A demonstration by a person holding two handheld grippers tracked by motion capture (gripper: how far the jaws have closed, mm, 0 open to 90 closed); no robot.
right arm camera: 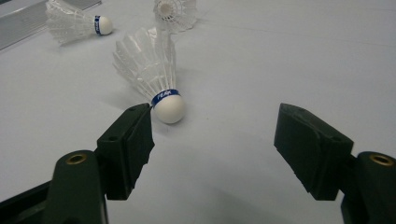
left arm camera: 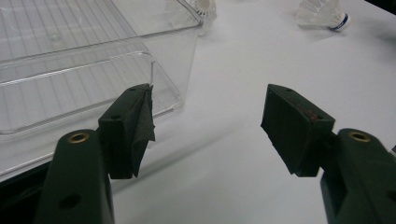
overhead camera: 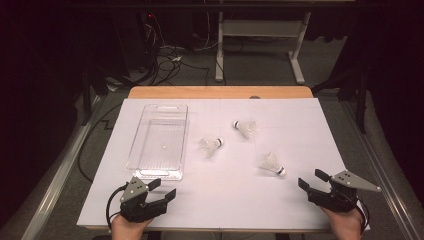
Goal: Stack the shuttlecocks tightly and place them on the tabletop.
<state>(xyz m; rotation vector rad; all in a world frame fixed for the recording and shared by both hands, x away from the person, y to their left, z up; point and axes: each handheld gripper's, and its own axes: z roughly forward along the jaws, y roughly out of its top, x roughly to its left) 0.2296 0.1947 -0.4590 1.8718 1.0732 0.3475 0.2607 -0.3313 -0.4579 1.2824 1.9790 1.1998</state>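
- Nearest the high camera, two hands come in from the bottom edge, each holding a black gripper low over the white sheet (overhead camera: pixel 225 200) that covers the table.
- Left gripper (overhead camera: pixel 163 190): jaws spread wide with nothing between them, just short of the near end of the clear plastic tray (overhead camera: pixel 145 172). In the left gripper view its left jaw stands just in front of the tray's near corner (left arm camera: pixel 187 56).
- Right gripper (overhead camera: pixel 312 179): jaws likewise wide apart and empty, pointing toward the nearest shuttlecock (overhead camera: pixel 271 164).
- In the right gripper view that shuttlecock (right arm camera: pixel 154 77) lies on its side, white cork toward the gripper, blue band behind the cork; the cork sits just past the tip of the left jaw, whether touching I cannot tell.
- Two more shuttlecocks lie on the sheet farther off: one (overhead camera: pixel 210 145) right of the tray, one (overhead camera: pixel 245 128) beyond it toward the table's far edge.
- Tray interior is bare; all three shuttlecocks lie outside it.
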